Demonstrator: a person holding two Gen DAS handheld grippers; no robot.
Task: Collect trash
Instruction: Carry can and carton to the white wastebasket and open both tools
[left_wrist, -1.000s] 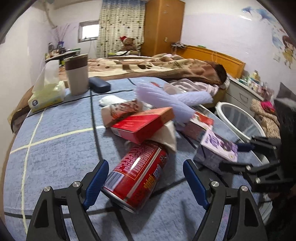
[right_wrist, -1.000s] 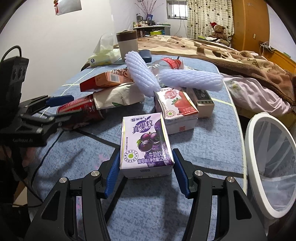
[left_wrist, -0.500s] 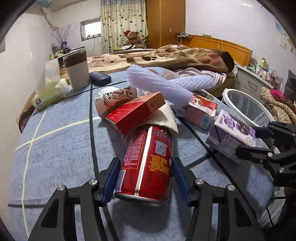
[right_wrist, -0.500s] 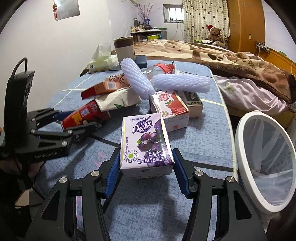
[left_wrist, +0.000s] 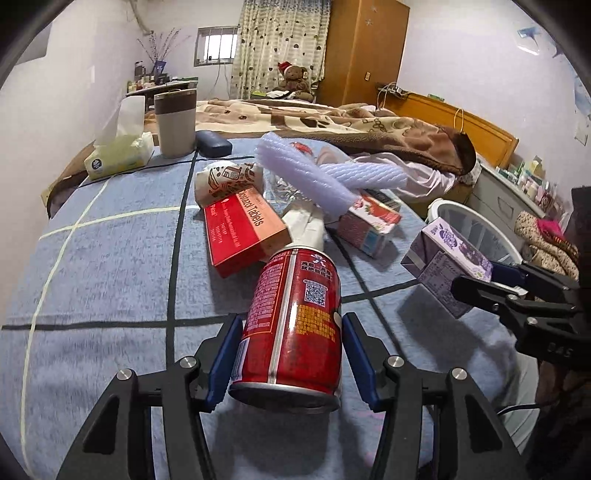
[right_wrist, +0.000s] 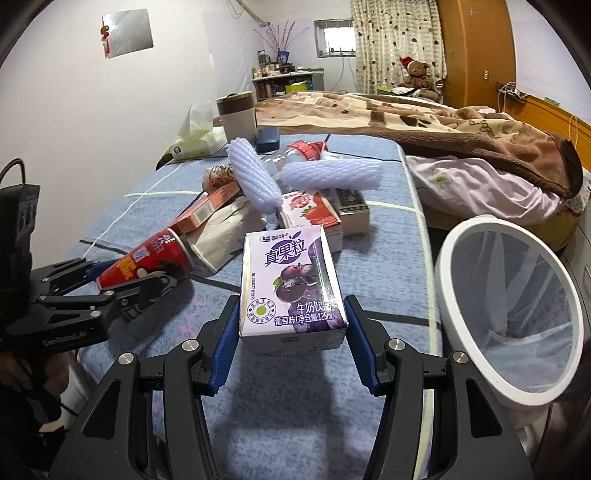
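Note:
A red drink can (left_wrist: 295, 314) lies lengthwise between the blue pads of my left gripper (left_wrist: 291, 326), which is shut on it just above the blue checked tabletop (left_wrist: 110, 266). My right gripper (right_wrist: 291, 306) is shut on a purple grape milk carton (right_wrist: 291, 273), held over the table near its right edge. The same carton (left_wrist: 448, 251) shows at the right of the left wrist view. A white-rimmed bin (right_wrist: 454, 258) with a clear liner stands beside the table on the right. More trash is piled ahead: a red tablet box (left_wrist: 240, 229), two white foam nets (left_wrist: 306, 177), a strawberry carton (left_wrist: 369, 221).
At the table's far end stand a tissue box (left_wrist: 118, 155), a beige cup with a brown lid (left_wrist: 175, 122) and a dark glasses case (left_wrist: 213, 144). A bed with a brown blanket (right_wrist: 406, 118) lies beyond. A person's hand (right_wrist: 40, 384) holds the left gripper.
The left jaws have shut on the red can, which has swung in line with the fingers. The right gripper, still holding the purple carton, has drawn slightly back from the pile.

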